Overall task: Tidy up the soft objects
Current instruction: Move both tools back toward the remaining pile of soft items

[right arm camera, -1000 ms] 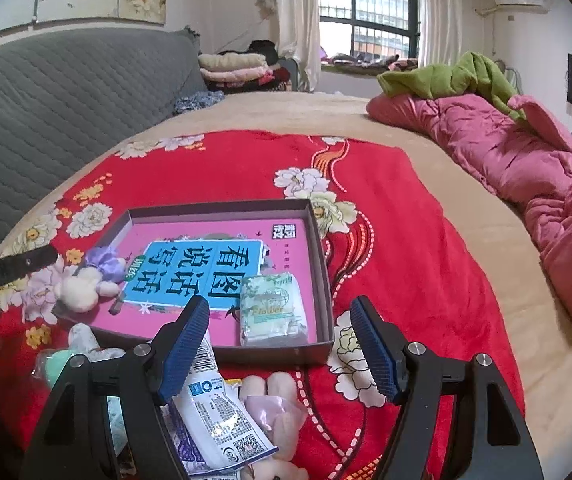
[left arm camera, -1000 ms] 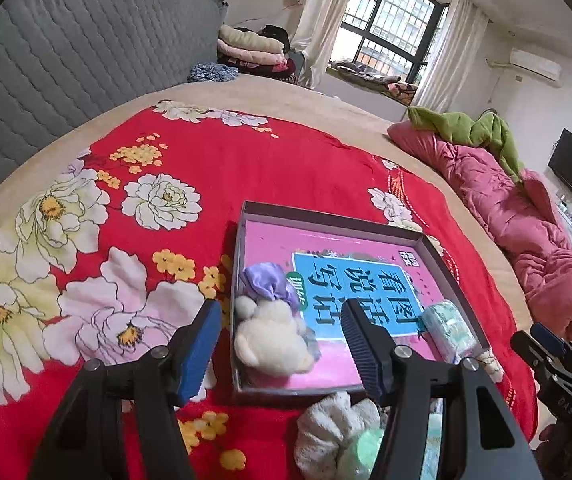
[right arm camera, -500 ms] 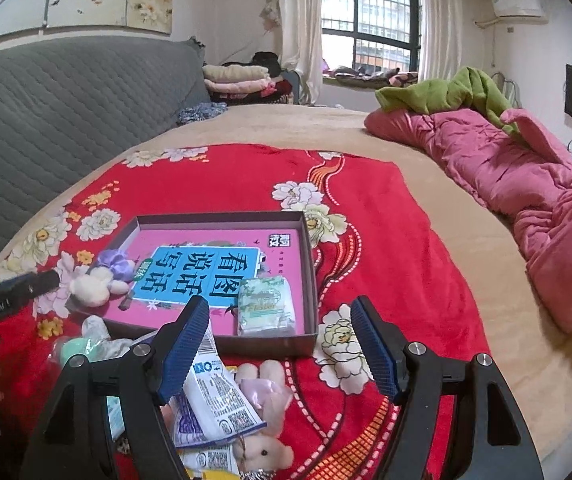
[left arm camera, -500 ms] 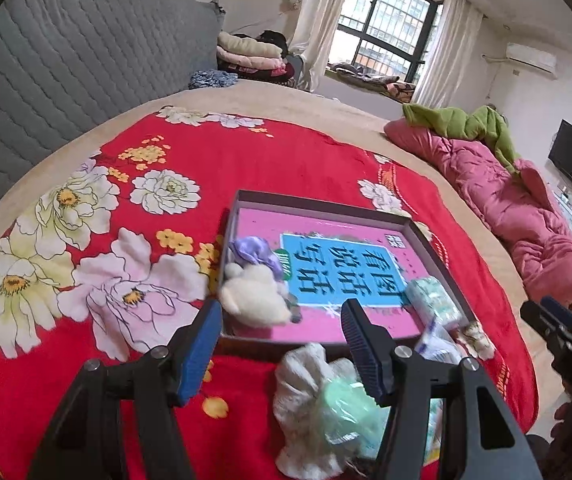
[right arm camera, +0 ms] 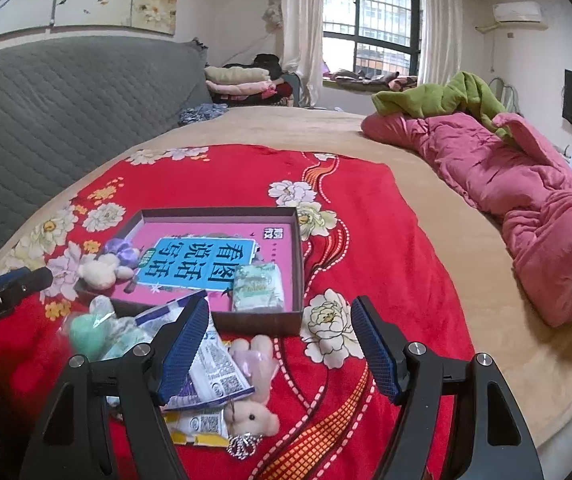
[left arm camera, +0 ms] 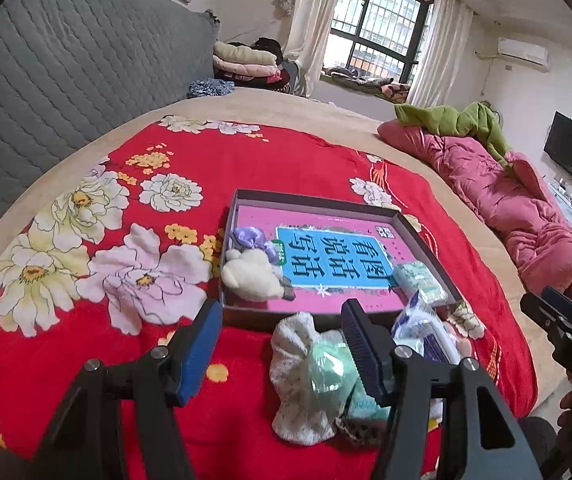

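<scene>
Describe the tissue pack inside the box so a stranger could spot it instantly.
On the red floral blanket lies a shallow brown box with a pink book. The tissue pack lies flat in the near right corner, the only pale green packet there; the fluffy toys sit at the opposite end.

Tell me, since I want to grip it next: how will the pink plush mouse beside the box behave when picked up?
The pink plush mouse looks stuffed, so it will probably squash and weigh little. Its metal keychain will likely dangle.

I see the box mid-blanket; plush inside left, packet inside right, loose pile nearer.
</scene>
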Tool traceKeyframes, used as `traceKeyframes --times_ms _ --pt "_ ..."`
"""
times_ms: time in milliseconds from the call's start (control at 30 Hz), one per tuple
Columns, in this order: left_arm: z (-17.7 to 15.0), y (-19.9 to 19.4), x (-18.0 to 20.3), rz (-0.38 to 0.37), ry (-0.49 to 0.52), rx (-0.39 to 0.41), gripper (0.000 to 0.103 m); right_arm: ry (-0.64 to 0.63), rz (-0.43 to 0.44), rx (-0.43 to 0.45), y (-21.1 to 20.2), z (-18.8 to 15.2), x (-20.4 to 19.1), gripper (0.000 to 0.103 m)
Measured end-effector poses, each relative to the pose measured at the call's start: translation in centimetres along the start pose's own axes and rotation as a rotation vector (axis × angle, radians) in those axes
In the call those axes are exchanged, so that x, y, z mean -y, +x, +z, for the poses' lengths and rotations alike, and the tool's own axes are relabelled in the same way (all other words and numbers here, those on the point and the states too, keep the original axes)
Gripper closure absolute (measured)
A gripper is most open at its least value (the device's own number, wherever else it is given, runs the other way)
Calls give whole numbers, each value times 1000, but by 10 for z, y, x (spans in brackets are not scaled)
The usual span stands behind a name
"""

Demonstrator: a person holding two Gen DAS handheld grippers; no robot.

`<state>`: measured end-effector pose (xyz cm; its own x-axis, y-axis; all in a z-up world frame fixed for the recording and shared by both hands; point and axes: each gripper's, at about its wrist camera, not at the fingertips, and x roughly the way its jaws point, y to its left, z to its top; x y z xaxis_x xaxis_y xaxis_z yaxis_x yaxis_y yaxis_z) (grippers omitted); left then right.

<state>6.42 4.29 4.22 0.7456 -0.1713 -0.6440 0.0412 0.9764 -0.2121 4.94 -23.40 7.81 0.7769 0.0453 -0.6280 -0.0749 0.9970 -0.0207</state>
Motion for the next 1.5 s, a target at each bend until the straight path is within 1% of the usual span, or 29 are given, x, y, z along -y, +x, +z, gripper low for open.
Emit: traceKeyframes --times_ms 300,733,1033,1500 --pt "-13 -11 10 -7 36 -13 41 -60 51 -12 -7 -17 -22 28" --pt "-30 -13 29 -32 92 -59 41 -117 119 -58 -6 -41 -46 28" --pt "-36 -7 30 -43 93 -94 41 -124 154 -80 -5 -51 -51 28" --pt "-44 10 32 -56 96 -149 41 -116 171 -121 12 -63 -51 28"
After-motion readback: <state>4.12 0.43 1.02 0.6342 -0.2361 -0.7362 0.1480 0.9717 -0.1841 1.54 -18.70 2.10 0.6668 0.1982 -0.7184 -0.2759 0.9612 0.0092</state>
